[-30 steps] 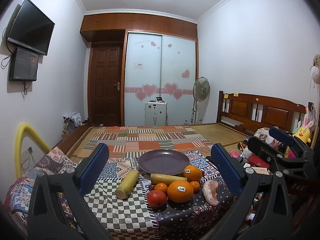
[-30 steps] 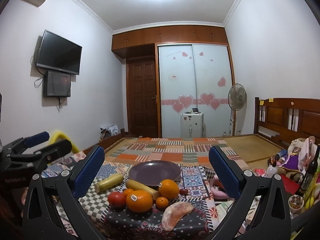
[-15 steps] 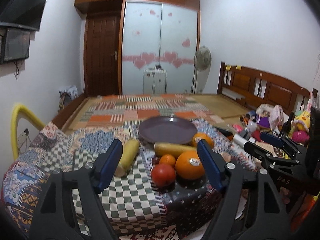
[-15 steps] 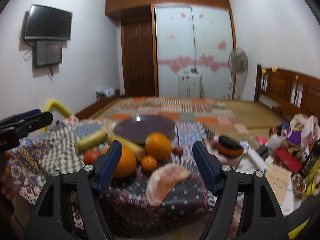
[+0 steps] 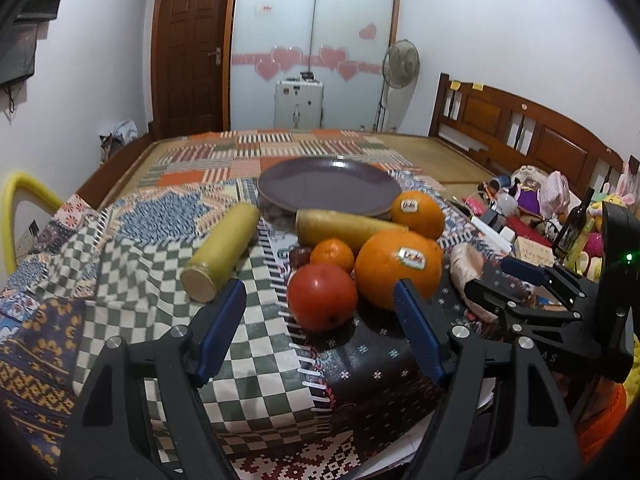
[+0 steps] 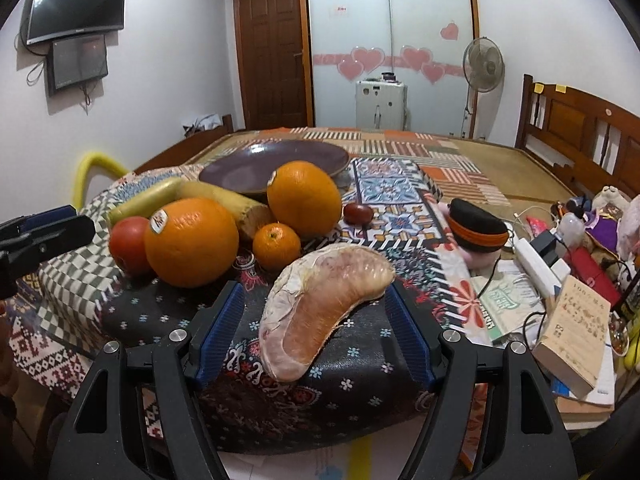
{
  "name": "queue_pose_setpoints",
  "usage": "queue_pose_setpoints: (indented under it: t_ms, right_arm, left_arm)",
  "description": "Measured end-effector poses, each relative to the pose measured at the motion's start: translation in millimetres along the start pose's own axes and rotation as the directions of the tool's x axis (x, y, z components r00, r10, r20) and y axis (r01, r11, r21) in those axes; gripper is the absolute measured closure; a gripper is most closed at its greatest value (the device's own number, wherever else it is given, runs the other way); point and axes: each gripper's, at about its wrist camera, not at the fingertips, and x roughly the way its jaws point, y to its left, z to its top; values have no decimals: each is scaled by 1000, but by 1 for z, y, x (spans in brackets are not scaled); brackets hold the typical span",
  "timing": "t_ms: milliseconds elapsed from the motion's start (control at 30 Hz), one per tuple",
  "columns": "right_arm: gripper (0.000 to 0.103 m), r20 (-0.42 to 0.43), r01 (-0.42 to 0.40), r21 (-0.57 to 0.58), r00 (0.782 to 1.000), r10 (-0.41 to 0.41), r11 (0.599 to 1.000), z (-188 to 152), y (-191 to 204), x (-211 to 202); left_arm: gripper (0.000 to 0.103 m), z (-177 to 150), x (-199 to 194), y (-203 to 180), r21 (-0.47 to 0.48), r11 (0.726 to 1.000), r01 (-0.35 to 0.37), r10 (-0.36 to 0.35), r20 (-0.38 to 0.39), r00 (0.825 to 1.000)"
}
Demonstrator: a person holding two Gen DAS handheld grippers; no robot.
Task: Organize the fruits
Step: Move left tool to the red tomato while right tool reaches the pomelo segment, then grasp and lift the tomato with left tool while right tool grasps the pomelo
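pomelo wedge (image 6: 324, 312) lay on tabletop (image 6: 360, 360), long axis near-left to far-right | right gripper (image 6: 316, 320) wide open, straddling it, holding nothing | left gripper (image 5: 320, 320) wide open before tomato (image 5: 322, 296), empty

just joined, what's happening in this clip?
A person with a gripper in each hand is sorting fruit on a cloth-covered table. The right gripper is open, its fingers either side of the pomelo wedge, not closed on it. The left gripper is open in front of the tomato. The purple plate behind the oranges holds nothing; no fruit is gripped.
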Motion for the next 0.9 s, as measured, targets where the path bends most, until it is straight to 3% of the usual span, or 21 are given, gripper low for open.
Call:
queue_pose_setpoints:
  t_ms: [267, 500, 900]
  right_arm:
    - [34, -20, 18, -2, 1000, -18, 1000, -1, -1, 17]
    - [53, -27, 1, -24, 1000, -1, 1000, -3, -12, 7]
    - [53, -38, -6, -21, 999, 5, 1000, 7, -16, 22]
  left_arm:
    - [37, -6, 28, 4, -3, 1000, 25, -25, -68, 997]
    - [41, -8, 45, 9, -20, 999, 42, -43, -97, 994]
    - [49, -8, 60, 10, -40, 998, 47, -51, -107, 993]
